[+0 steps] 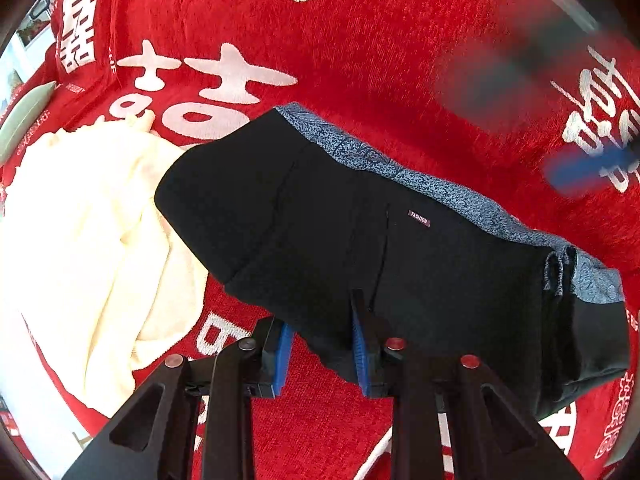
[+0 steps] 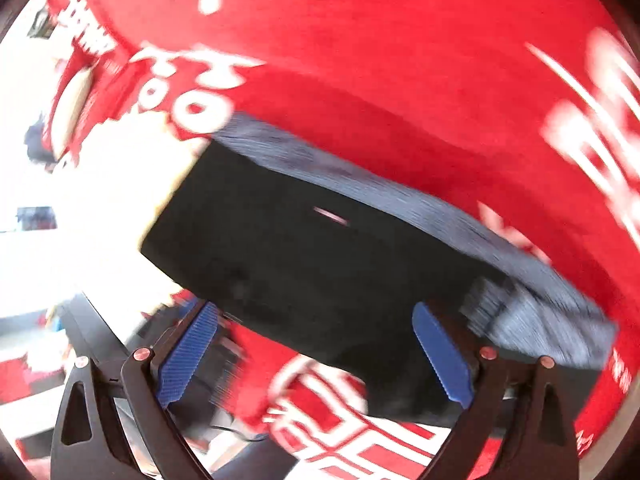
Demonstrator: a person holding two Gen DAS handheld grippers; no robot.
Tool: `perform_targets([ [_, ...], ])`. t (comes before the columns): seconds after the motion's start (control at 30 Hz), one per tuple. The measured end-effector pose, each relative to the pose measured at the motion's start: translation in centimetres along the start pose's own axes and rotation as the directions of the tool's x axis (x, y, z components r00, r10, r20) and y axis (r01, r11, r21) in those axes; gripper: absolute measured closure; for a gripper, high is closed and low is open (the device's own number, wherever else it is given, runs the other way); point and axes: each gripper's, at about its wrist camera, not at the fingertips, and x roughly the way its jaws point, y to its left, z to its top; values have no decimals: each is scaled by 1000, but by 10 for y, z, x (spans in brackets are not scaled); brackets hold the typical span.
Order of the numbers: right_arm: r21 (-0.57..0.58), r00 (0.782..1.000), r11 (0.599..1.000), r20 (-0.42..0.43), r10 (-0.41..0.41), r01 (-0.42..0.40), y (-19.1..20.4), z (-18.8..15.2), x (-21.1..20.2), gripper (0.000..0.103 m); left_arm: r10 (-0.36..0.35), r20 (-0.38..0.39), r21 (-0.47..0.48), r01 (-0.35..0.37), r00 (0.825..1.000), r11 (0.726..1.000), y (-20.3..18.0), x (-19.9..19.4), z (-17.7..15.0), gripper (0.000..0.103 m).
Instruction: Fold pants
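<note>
Nearly done by the look of it: black pants (image 1: 360,232) folded into a compact bundle on the red cover (image 1: 360,48) (beside a cream garment (image 1: 88,232)), left gripper (image 1: 320,344) part-open straddling the near hem, right gripper (image 2: 316,348) wide open, holding nothing.

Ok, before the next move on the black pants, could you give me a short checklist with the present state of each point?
1. Pants folded into a compact block on the red cloth: ok.
2. Left claw open, near edge of the pants between its pads: ok.
3. Right claw open, holding nothing: ok.
4. White garment apart from the pants: not ok, it touches their left end.
5. Right wrist view sharp: not ok, blurred.
</note>
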Motion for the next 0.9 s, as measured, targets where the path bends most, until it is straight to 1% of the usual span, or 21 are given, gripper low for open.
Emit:
perform_targets([
  [0.03, -39, 999, 999, -37, 1, -2, 18, 14, 8, 3, 6, 3, 6, -6, 1000, 1000, -3, 1, 0, 75],
  [0.1, -104, 996, 994, -86, -32, 23, 48, 34, 20, 3, 12, 5, 10, -12, 1000, 1000, -3, 0, -2, 75],
  [0.17, -162, 985, 986, -162, -64, 38, 75, 54, 37, 3, 11, 5, 9, -11, 1000, 1000, -3, 1, -1, 75],
  [0.2, -185, 976, 982, -204, -79, 40, 88, 63, 47, 3, 13, 3, 10, -13, 1000, 1000, -4, 0, -2, 75],
  [0.27, -227, 952, 973, -285, -116, 50, 108, 74, 68, 3, 19, 0, 14, -19, 1000, 1000, -7, 0, -3, 75],
  [0.33, -282, 916, 955, -354, -192, 91, 124, 78, 92, 2, 24, 1, 21, -24, 1000, 999, -10, -1, -4, 75],
  [0.37, -305, 902, 946, -370, -224, 110, 130, 78, 101, 2, 28, 3, 25, -28, 1000, 999, -12, -1, -3, 75],
  [0.43, -350, 865, 925, -408, -291, 146, 137, 76, 121, 2, 38, 9, 40, -38, 999, 998, -17, -1, -3, 75],
  [0.5, -373, 836, 912, -435, -334, 170, 138, 72, 135, 2, 45, 16, 52, -46, 999, 998, -22, -3, -3, 75],
  [0.53, -388, 825, 904, -440, -354, 181, 138, 70, 139, 3, 50, 21, 59, -51, 999, 997, -25, -4, -4, 75],
  [0.57, -407, 819, 894, -437, -372, 189, 138, 67, 140, 7, 52, 21, 62, -54, 998, 997, -27, -4, -3, 75],
  [0.6, -419, 825, 890, -429, -369, 180, 137, 64, 137, 15, 51, 16, 62, -52, 999, 997, -25, -4, -3, 75],
  [0.63, -404, 836, 900, -427, -345, 165, 135, 63, 132, 40, 56, 11, 65, -57, 998, 996, -27, -3, -4, 75],
  [0.67, -374, 851, 915, -420, -315, 154, 130, 63, 124, 73, 55, 12, 69, -56, 998, 996, -28, -3, -5, 75],
  [0.7, -340, 874, 930, -399, -277, 140, 123, 62, 111, 83, 53, 24, 79, -54, 998, 995, -31, -6, -4, 75],
  [0.77, -334, 907, 935, -348, -236, 115, 115, 56, 94, 85, 41, 44, 105, -45, 998, 993, -40, -14, -2, 75],
  [0.8, -316, 930, 944, -310, -197, 95, 107, 49, 78, 86, 29, 54, 113, -35, 998, 993, -45, -20, -1, 75],
  [0.87, -274, 956, 959, -259, -138, 64, 96, 45, 59, 87, 18, 75, 135, -28, 997, 990, -55, -30, 1, 75],
  [0.9, -242, 972, 970, -219, -88, 34, 84, 37, 41, 87, 13, 89, 153, -26, 996, 988, -62, -36, 2, 75],
])
